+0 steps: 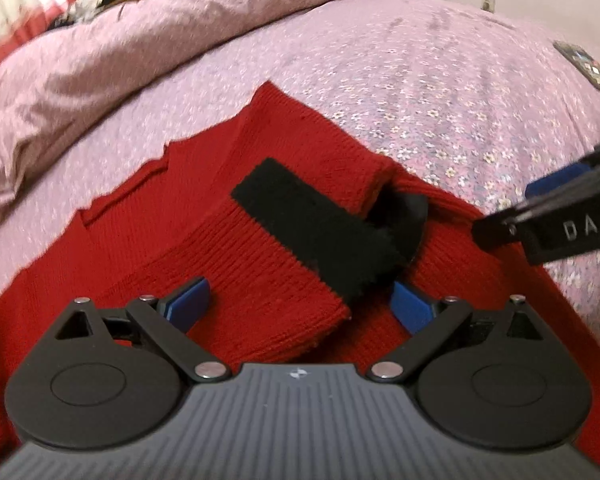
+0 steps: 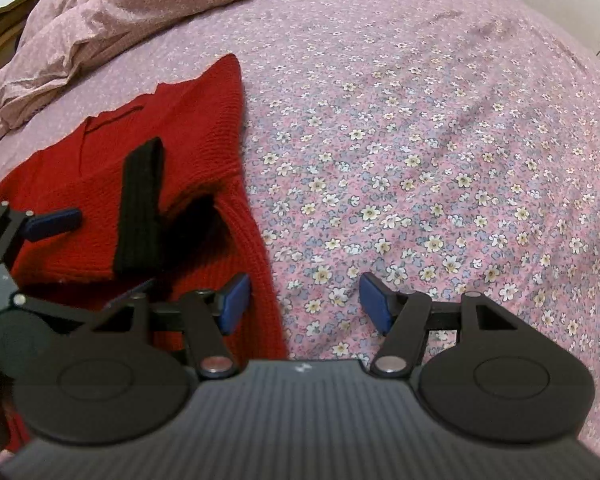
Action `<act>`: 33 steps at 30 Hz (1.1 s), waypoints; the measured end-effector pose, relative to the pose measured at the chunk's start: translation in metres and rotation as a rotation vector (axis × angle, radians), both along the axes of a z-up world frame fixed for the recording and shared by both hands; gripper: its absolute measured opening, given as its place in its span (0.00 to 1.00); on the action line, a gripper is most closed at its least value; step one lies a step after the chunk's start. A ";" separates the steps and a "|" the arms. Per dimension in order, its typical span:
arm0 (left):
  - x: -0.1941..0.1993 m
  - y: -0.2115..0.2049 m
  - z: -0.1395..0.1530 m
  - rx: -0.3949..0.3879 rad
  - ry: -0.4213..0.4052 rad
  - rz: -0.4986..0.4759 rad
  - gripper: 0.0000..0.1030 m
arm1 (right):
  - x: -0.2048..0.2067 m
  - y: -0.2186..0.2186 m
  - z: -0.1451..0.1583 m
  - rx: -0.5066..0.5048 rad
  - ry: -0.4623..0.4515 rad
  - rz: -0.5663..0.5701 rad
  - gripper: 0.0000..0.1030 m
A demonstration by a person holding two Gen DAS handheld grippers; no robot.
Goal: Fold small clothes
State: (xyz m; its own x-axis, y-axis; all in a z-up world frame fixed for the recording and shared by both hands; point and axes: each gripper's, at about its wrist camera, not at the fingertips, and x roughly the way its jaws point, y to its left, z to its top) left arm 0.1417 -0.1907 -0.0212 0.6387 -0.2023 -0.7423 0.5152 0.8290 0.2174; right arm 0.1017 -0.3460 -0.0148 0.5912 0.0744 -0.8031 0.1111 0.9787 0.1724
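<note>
From your left wrist view, the left gripper [image 1: 300, 304] stands spread over the red sweater [image 1: 148, 256] on the floral bedsheet [image 1: 440, 92]; a black-banded cuff [image 1: 320, 236] lies between the pads, though contact is hard to judge.

From your right wrist view, the right gripper [image 2: 304, 304] is spread and empty, straddling the sweater's right edge. The garment lies to its left, so your left hand is nearer.
</note>
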 end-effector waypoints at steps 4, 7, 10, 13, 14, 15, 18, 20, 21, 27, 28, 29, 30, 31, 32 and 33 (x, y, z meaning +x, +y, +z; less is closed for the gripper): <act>0.004 0.015 0.012 -0.085 0.015 0.006 0.62 | 0.000 0.000 0.000 0.001 -0.003 0.001 0.61; 0.006 0.030 0.025 -0.187 0.038 0.022 0.40 | 0.000 0.002 0.000 -0.004 -0.003 0.006 0.61; 0.006 0.043 0.033 -0.255 0.041 0.053 0.34 | 0.000 0.003 0.001 0.002 -0.010 0.010 0.61; 0.004 0.054 0.036 -0.302 0.036 0.082 0.34 | 0.000 0.007 0.002 0.004 -0.014 0.026 0.61; 0.003 0.057 0.037 -0.315 0.031 0.087 0.34 | 0.000 0.009 0.002 0.000 -0.015 0.034 0.61; 0.000 0.059 0.038 -0.331 0.019 0.089 0.34 | 0.000 0.010 0.002 -0.003 -0.015 0.040 0.61; -0.002 0.063 0.040 -0.359 -0.002 0.073 0.34 | 0.001 0.014 0.001 -0.011 -0.013 0.056 0.61; 0.000 0.063 0.038 -0.365 0.020 0.066 0.35 | 0.001 0.016 0.002 -0.014 -0.013 0.060 0.61; 0.000 0.062 0.036 -0.367 0.026 0.067 0.35 | 0.001 0.015 0.002 -0.014 -0.014 0.061 0.61; 0.005 0.053 0.033 -0.383 0.043 0.076 0.48 | -0.002 0.017 0.007 -0.016 -0.027 0.064 0.61; 0.007 0.051 0.033 -0.386 0.041 0.082 0.54 | -0.003 0.017 0.009 -0.019 -0.035 0.068 0.61; 0.010 0.049 0.033 -0.381 0.036 0.093 0.59 | -0.004 0.018 0.011 -0.023 -0.041 0.071 0.61; 0.012 0.046 0.032 -0.371 0.030 0.101 0.60 | -0.004 0.018 0.012 -0.029 -0.046 0.075 0.61; 0.016 0.044 0.030 -0.362 0.021 0.108 0.61 | -0.003 0.018 0.012 -0.035 -0.050 0.077 0.61; 0.020 0.042 0.028 -0.359 0.017 0.116 0.61 | -0.003 0.019 0.013 -0.039 -0.051 0.078 0.61; 0.024 0.040 0.026 -0.359 0.019 0.126 0.61 | -0.002 0.019 0.012 -0.040 -0.050 0.077 0.61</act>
State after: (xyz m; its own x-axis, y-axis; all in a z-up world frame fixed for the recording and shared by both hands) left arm 0.1662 -0.1503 0.0046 0.6621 -0.3719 -0.6506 0.4051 0.9080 -0.1068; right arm 0.0995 -0.3272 -0.0025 0.6243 0.0900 -0.7760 0.0274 0.9902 0.1369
